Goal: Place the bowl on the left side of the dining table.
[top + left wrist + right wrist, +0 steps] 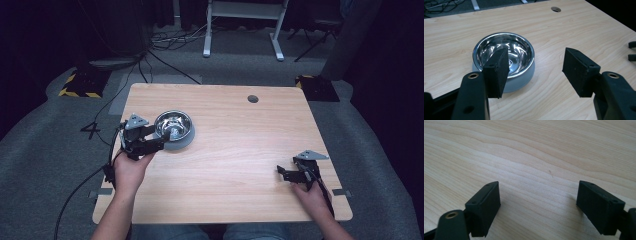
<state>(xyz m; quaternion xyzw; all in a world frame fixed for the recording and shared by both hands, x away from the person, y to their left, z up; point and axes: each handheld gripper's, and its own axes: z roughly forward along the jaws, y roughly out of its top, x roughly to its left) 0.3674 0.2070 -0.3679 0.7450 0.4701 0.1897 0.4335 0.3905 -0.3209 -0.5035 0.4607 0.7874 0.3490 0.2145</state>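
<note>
A shiny steel bowl (173,126) with a grey base stands on the left part of the wooden table (235,150). My left gripper (161,142) is open right at the bowl's near rim. In the left gripper view its left jaw overlaps the bowl (504,53) and its right jaw stands off to the side over bare wood, with the gripper (537,72) holding nothing. My right gripper (281,173) rests low over the table near the right front edge, open, and in its own view the gripper (537,205) has only wood grain between the jaws.
A round cable hole (253,98) sits near the table's far edge. Cables trail off the table's left side to the floor. A white desk frame (245,22) and dark equipment stand beyond the table. The right gripper's jaw tips (632,51) show at the left gripper view's right edge.
</note>
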